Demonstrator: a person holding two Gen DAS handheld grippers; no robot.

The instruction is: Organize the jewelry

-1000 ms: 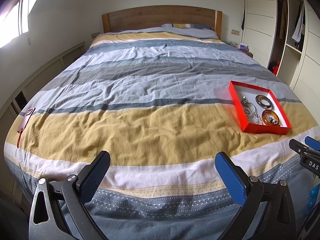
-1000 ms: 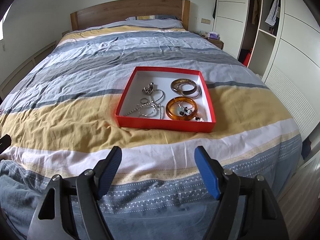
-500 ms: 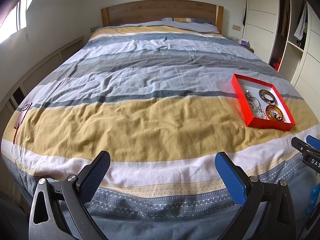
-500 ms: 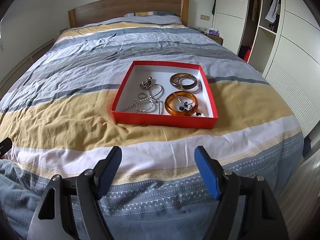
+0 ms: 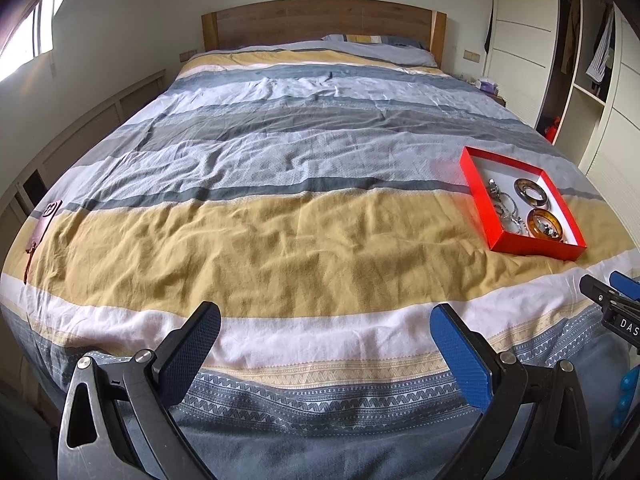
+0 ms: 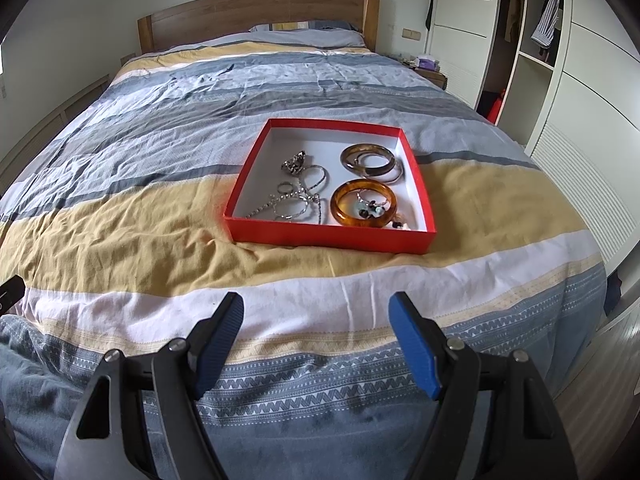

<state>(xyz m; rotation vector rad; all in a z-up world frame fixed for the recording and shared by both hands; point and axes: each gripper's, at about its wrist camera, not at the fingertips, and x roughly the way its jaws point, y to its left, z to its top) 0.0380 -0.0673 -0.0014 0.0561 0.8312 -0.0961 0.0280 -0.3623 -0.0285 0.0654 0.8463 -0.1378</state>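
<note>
A red tray (image 6: 328, 236) with a white floor lies on the striped bed cover, straight ahead in the right wrist view and at the right in the left wrist view (image 5: 480, 196). It holds an amber bangle (image 6: 363, 203) with small beads inside it, a dark brown bangle (image 6: 367, 160), and silver rings and chains (image 6: 298, 194). My right gripper (image 6: 318, 312) is open and empty, near the foot of the bed, short of the tray. My left gripper (image 5: 326, 324) is open and empty, further left over the bed's foot.
A small reddish-brown pouch (image 5: 46, 220) lies at the bed's left edge. The wooden headboard (image 5: 320, 20) is at the far end. A white wardrobe (image 6: 580, 92) with open shelves stands on the right. The right gripper's tip shows at the right of the left wrist view (image 5: 612, 300).
Both grippers have drawn back and lowered a little; the tray and bed look slightly farther away. Nothing was picked up or released.
</note>
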